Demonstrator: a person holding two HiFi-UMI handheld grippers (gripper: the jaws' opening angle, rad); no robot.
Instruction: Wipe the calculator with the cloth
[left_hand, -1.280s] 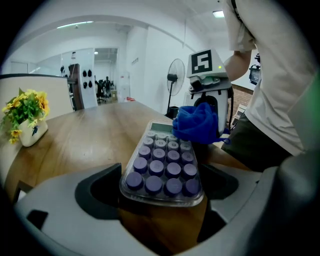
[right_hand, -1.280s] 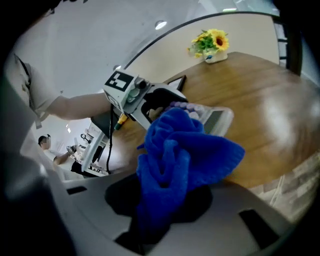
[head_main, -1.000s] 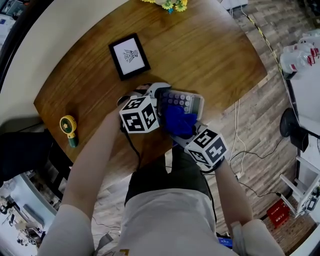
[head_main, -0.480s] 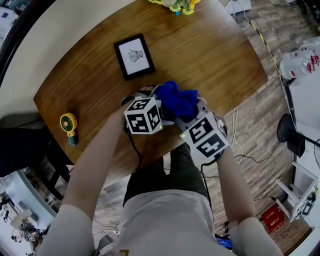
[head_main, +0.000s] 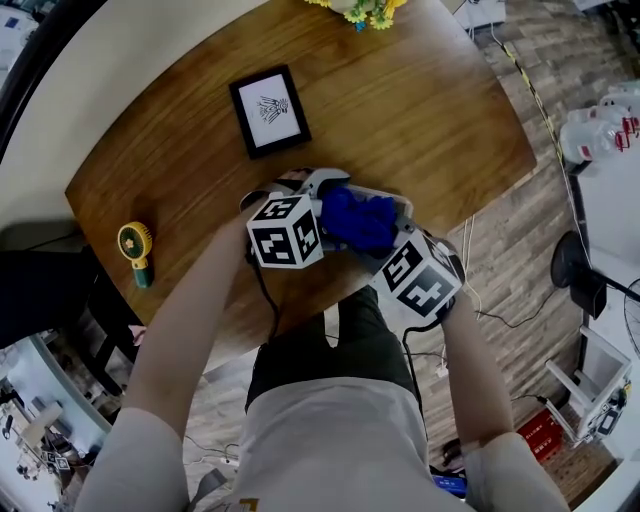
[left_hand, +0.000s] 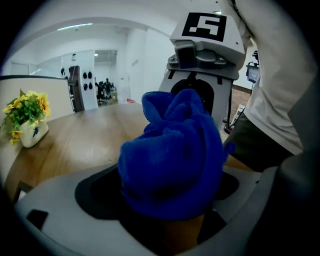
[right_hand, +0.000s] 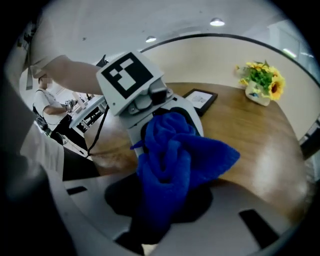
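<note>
Tabletop (head_main: 420, 90) of wood, floor (head_main: 520, 235) seemingly planked

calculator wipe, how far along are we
Done: the right gripper is shut on the cloth, which lies bunched over the calculator; only a pale edge of that shows. In hand: the wipe itself, with the left gripper right at the cloth, which hides what its jaws hold. Left: how much has been wiped can't be told, and the cloth is not yet lifted off.

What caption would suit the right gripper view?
Right gripper clamps a crumpled blue terry cloth facing the left gripper over the brown wooden table.
</note>
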